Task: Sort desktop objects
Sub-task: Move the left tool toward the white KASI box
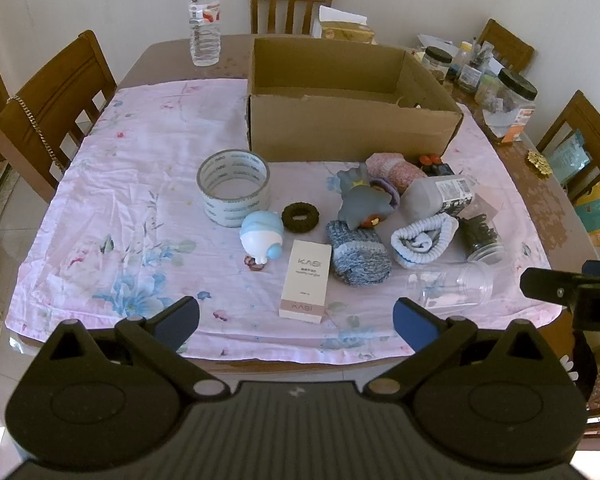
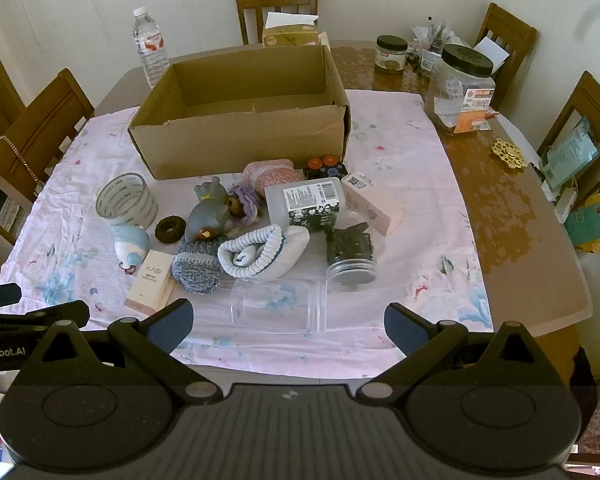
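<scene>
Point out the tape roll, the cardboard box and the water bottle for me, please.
tape roll (image 1: 233, 188), left wrist view, outer band
cardboard box (image 2: 244, 142), right wrist view, front wall
water bottle (image 1: 204, 28), left wrist view, body

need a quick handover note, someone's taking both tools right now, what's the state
Left tool: open, holding nothing, at the near table edge.
Right tool: open, holding nothing, just short of the clear cup lying on its side.
Cardboard box stands open at the back of the pink cloth; what shows of its inside holds no sorted items.
In front of it, unsorted: tape roll, toy, rolled socks, white carton, jar on its side.
Done: nothing yet, as far as visible. Left: all sorting.
</scene>
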Motion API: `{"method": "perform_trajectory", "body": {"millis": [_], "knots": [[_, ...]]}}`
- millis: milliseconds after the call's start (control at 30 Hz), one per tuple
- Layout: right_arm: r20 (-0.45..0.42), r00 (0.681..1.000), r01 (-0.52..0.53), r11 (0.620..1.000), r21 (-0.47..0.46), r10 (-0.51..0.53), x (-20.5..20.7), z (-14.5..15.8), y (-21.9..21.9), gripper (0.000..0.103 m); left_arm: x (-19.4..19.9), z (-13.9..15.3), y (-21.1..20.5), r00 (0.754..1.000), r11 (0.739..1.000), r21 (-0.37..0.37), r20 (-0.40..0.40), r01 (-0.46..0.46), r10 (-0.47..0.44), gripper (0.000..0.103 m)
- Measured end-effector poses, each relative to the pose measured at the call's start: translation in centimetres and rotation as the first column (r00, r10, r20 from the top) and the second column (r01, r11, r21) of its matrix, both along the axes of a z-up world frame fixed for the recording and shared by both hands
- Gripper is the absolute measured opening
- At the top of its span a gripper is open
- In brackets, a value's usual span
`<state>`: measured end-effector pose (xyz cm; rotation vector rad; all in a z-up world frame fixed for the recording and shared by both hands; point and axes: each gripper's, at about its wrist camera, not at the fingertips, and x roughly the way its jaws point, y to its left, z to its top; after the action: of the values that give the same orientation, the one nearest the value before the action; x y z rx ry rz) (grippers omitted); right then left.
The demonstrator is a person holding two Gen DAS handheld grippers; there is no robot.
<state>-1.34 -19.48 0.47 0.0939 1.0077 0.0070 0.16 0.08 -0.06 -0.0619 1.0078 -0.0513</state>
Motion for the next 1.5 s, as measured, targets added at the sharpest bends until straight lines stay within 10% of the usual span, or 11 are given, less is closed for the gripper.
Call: {"method": "perform_trajectory", "body": {"millis": [1500], "knots": [[0.147, 0.974, -0.172, 0.985, -0.02, 0.173, 0.4, -1.0, 1.0, 0.103, 0.3, -2.0, -0.3, 0.994, 0.996, 0.028, 0.076, 0.082, -0.084, 0.102]]}}
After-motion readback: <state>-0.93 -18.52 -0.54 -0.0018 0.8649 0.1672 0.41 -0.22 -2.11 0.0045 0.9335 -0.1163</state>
